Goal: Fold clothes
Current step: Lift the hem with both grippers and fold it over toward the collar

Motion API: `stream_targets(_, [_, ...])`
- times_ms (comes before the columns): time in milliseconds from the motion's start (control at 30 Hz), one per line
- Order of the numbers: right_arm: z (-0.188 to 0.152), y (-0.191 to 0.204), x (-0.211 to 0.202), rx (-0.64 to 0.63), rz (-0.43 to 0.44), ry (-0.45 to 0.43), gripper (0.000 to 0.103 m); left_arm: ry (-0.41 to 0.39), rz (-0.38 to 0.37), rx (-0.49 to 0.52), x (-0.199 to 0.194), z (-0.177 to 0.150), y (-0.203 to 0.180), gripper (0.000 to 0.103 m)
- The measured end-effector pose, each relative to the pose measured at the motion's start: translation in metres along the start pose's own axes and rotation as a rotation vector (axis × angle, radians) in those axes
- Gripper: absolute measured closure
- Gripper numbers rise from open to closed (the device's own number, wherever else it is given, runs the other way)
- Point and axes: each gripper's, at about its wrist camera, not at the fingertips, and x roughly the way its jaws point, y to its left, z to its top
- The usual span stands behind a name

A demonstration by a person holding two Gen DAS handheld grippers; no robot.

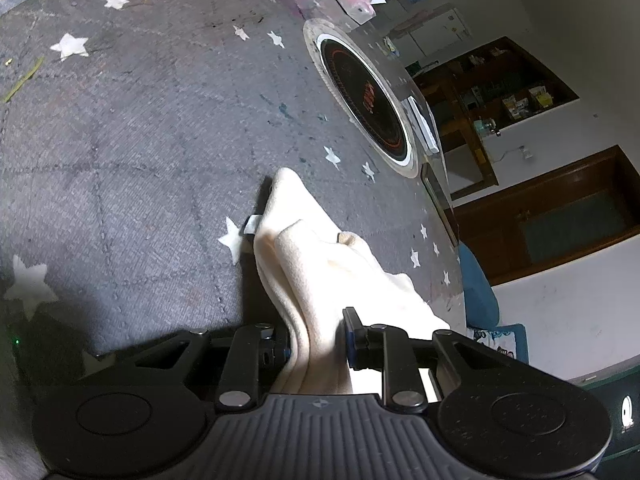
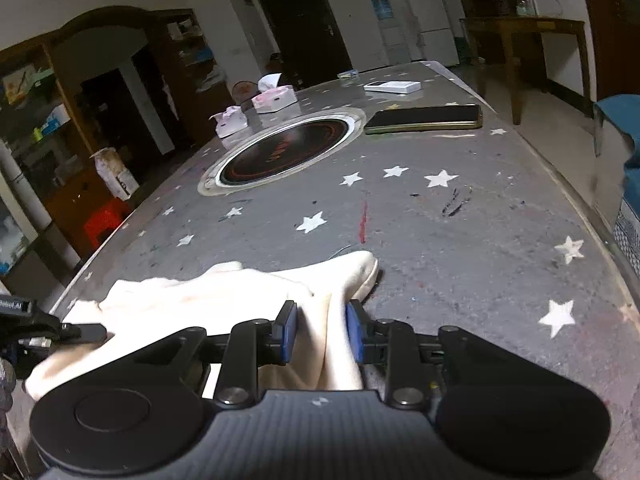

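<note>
Cream garment [image 2: 224, 292]: bunched on starred table [image 2: 460, 232], near edge, part-lifted. Left gripper [image 1: 318, 340]: clamped on a thick fold. Right gripper [image 2: 322, 330]: clamped on another bunch. Step, judged: mid-fold carry. Next: matched travel, edges aligned, laid flat.

Cloth [image 1: 308, 256]: soft cream fabric, matt, slightly fuzzy. Table [image 2: 460, 240] cover: grey woven-look w/ white stars, scuffed, under a glossy clear sheet. Hob [image 2: 280, 152], frame centre: glossy black glass. Tongs [image 2: 322, 334]: matt black plastic, blue pads [image 2: 290, 330], metal rivets.
</note>
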Motion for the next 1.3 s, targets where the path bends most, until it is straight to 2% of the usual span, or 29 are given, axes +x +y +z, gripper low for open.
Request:
stream_targets(67, [-0.001,0.004,0.0,-0.019,0.003,0.003,0.078,-0.002,0.002,0.008,0.0,0.0,-0.001,0.079])
stream_targets(133, [-0.003,0.009,-0.001,-0.027,0.009,0.003,0.086,-0.005,0.004,0.018,-0.001,-0.001,-0.002,0.08])
stream_targets(233, [-0.003,0.012,-0.007,-0.031,-0.002,-0.016,0.091,-0.012,0.022,0.052,-0.002,-0.003,-0.006,0.081])
stream_targets(767, [0.01,0.028,-0.059,-0.08,-0.032,-0.166,0.093,-0.022,-0.042,0.177,-0.006,0.002,-0.052,0.084])
stream_targets(1300, [0.026,-0.005,-0.103,-0.039,-0.143,-0.276,0.093,0.036,-0.079,0.335,0.029,-0.007,-0.125,0.084])
